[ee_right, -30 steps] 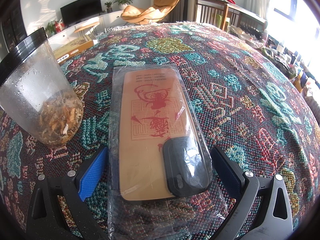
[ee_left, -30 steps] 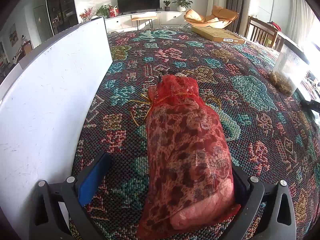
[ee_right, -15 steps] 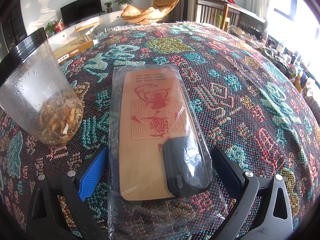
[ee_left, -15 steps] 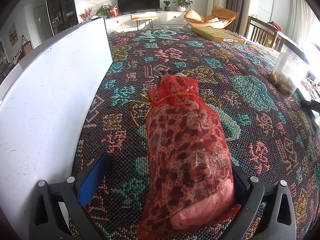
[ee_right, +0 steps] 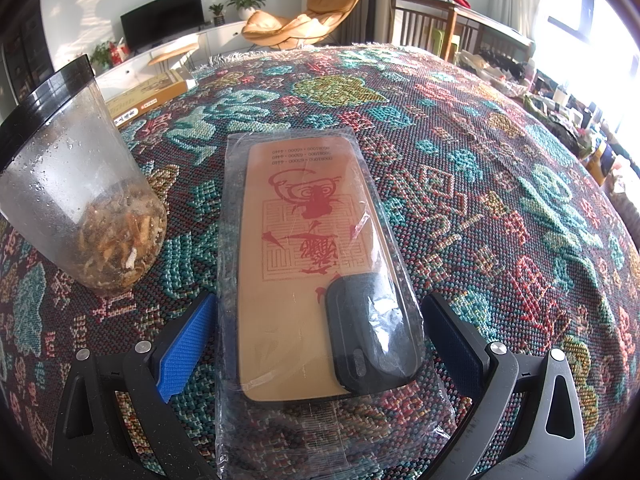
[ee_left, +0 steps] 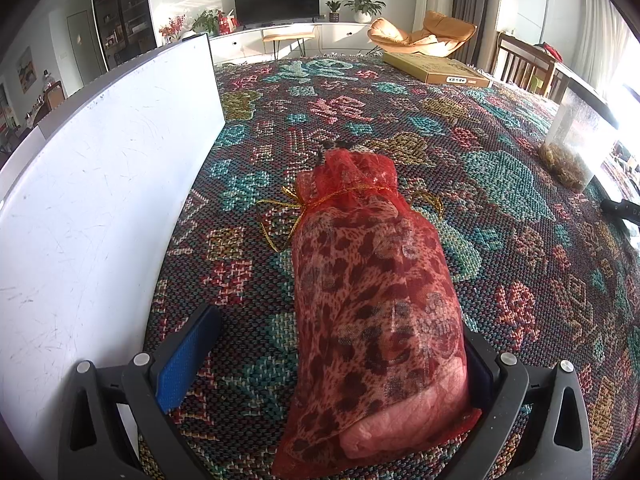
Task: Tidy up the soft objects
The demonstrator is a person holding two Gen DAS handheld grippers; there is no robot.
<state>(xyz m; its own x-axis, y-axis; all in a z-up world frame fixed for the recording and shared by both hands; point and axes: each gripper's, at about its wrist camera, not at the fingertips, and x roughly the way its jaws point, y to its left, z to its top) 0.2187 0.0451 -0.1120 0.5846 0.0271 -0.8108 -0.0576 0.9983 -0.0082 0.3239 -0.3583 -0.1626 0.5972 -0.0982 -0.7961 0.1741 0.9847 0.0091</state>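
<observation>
The tablecloth is coarse woven fabric, matt and nubbly. On it lies a sheer red mesh pouch tied with metallic gold cord. The clear plastic sleeve is glossy and crinkled over smooth tan card; beside it stands a cloudy plastic jar.

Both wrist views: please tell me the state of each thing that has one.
Left gripper: open, straddling the pouch.
Red mesh pouch: lying flat, drawstring tied.
Right gripper: open, straddling the packet.
Plastic packet: lying flat.
Clear jar: upright, partly filled.
</observation>
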